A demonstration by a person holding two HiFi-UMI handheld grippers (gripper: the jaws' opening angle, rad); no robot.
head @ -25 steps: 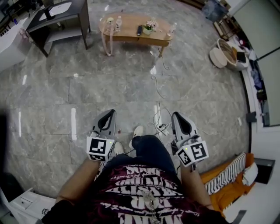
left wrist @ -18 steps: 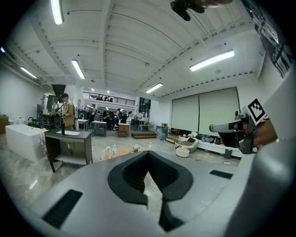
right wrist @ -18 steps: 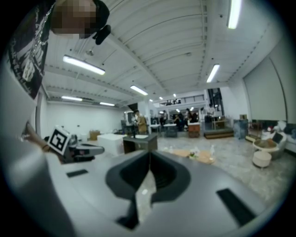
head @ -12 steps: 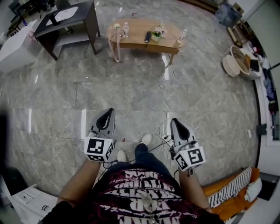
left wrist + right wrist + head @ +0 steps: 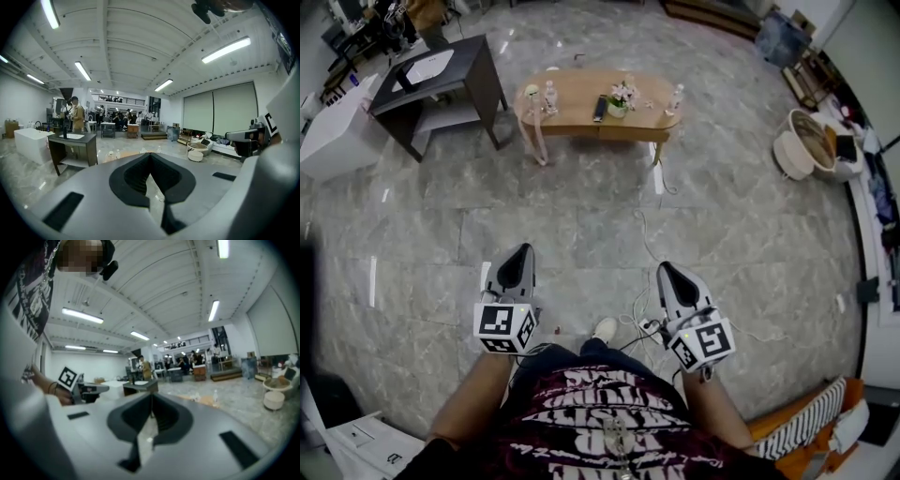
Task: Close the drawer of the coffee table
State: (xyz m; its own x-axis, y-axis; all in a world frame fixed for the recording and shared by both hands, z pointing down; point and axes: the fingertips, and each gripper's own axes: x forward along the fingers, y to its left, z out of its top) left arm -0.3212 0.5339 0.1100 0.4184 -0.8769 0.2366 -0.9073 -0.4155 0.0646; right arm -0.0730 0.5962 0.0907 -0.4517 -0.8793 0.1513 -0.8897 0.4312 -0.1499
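Note:
The wooden oval coffee table point(image 5: 581, 101) stands far ahead on the stone floor, with bottles, a remote and a small flower pot on top. Its drawer cannot be made out from this distance. My left gripper point(image 5: 523, 251) and right gripper point(image 5: 665, 269) are held side by side in front of my body, both pointing at the table, well short of it. Both are shut with nothing between the jaws. In the left gripper view the shut left gripper point(image 5: 150, 155) has the table top point(image 5: 125, 156) just beyond it. The right gripper view shows the right gripper point(image 5: 151, 397) shut, with the table point(image 5: 206, 400) far off.
A dark side table point(image 5: 478, 56) and a white cabinet point(image 5: 333, 131) stand at the far left. Cables point(image 5: 639, 314) lie on the floor between my grippers. Round baskets point(image 5: 806, 141) sit at the right, an orange cushion point(image 5: 806, 433) at the lower right. People stand far back point(image 5: 75, 115).
I have walked forward: the coffee table has come lower in the head view and closer. Both grippers moved along with me, still side by side and shut.

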